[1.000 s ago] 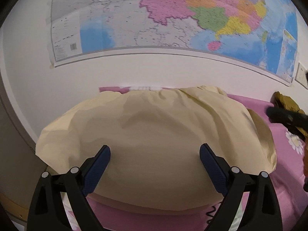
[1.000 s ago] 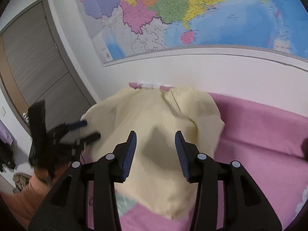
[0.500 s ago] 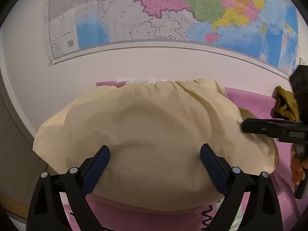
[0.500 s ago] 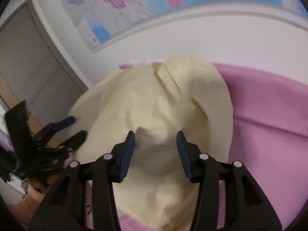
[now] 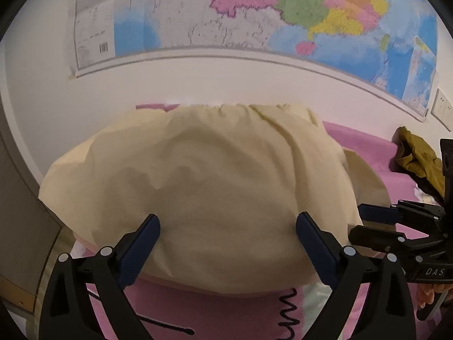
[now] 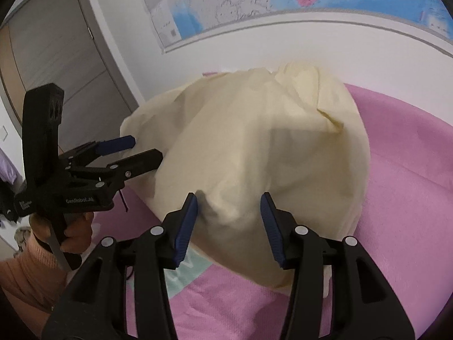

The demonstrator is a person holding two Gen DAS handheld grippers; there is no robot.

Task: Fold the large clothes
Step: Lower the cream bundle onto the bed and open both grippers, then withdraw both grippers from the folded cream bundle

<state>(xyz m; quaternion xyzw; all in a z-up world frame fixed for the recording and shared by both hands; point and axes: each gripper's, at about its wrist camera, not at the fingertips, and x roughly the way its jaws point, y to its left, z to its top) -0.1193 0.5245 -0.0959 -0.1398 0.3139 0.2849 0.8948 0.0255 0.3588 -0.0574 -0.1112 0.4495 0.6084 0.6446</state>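
Lower left, "GenRobot.AI" is showing on the open left claw (image 6: 143, 153); the right claw (image 6: 228, 212), marked "DAS", is widening, empty, over the cream garment (image 6: 254, 147).

Soft, even indoor light — slight blur, heavy fisheye bending, black corners.

One pale yellow cloth garment (image 5: 215, 187) lies spread on one pink bed cover (image 6: 410, 198); one olive-brown crumpled garment (image 5: 419, 155) sits apart; two black two-finger grippers with blue pads, left gripper (image 5: 228, 226) and right gripper (image 6: 228, 215); one large coloured wall map (image 5: 254, 14); one white wall switch plate (image 5: 443, 110); one grey door (image 6: 56, 65).
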